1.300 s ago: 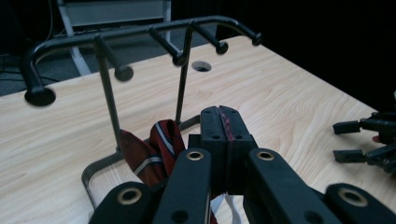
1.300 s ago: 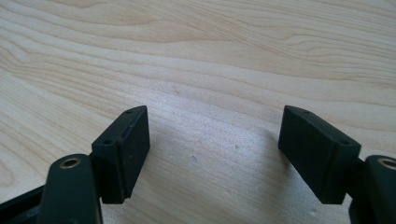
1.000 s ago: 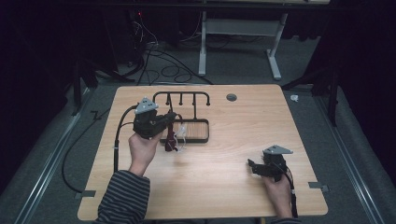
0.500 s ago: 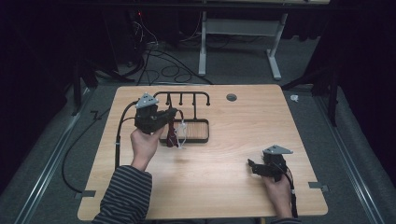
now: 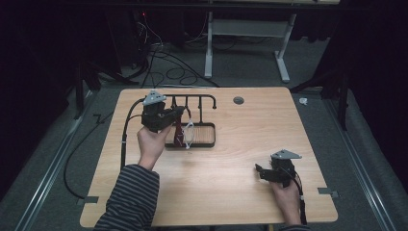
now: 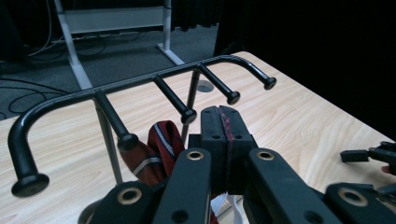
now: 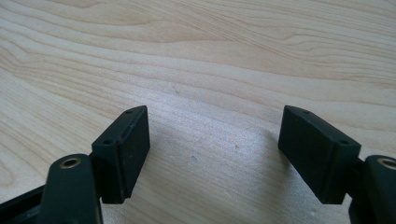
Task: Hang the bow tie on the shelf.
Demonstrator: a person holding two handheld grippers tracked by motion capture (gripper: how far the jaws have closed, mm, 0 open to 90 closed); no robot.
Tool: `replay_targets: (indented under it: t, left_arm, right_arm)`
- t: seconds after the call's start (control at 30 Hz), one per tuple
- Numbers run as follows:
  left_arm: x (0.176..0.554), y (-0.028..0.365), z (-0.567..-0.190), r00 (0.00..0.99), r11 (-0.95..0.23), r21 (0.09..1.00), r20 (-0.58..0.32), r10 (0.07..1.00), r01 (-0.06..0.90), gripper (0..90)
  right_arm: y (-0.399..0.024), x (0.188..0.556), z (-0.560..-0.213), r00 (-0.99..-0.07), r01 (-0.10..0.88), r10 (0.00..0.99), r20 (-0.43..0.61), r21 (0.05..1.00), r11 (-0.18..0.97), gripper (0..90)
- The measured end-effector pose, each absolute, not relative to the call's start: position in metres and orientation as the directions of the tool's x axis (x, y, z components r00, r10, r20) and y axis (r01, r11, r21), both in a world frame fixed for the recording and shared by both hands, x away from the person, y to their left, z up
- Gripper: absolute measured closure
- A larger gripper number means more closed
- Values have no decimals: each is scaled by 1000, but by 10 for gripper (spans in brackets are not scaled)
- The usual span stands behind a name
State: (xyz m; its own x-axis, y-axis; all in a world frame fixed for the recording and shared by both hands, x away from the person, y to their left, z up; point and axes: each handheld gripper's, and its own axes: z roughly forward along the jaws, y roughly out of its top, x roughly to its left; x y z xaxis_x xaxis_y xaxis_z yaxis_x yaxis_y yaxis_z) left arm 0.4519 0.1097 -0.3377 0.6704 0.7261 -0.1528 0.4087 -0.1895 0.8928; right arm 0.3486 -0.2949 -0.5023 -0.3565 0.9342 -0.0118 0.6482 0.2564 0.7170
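A black rack (image 5: 192,98) with several knobbed pegs (image 6: 173,99) stands on a tray-like base (image 5: 204,140) at the table's back left. My left gripper (image 5: 180,112) hovers just in front of the pegs, its jaws pressed together (image 6: 223,113) with a thin red edge pinched between the pads. A red striped strap (image 6: 161,140) hangs down from it beside the pegs, seen from above as the red strap (image 5: 178,133) with a white loop (image 5: 189,134) next to it. My right gripper (image 5: 260,171) rests low at the front right, its jaws wide apart (image 7: 215,140) over bare wood.
The light wooden table (image 5: 231,192) has a round grommet (image 5: 238,100) at the back. A black cable (image 5: 126,130) trails from the left gripper off the table's left edge. Beyond the far edge are a desk frame (image 5: 240,29) and floor cables.
My left gripper has shifted a little away from the person, toward the rack's pegs, carrying the red strap along. The right gripper has stayed where it was.
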Motion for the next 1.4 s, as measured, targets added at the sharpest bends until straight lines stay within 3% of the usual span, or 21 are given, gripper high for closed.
replay_targets:
  t: [0.57,1.17,1.4]
  left_arm:
    - [471,97,-332,647,-223,891,-98,756,396,896]
    - [491,93,-341,614,-217,875,-109,782,432,893]
    - [490,95,-340,611,-220,877,-100,785,427,840]
  right_arm:
    - [-295,348,-502,-358,648,934,-11,717,256,261]
    - [-295,348,-502,-357,649,934,-9,717,254,261]
    - [-295,348,-502,-357,649,934,-8,717,254,261]
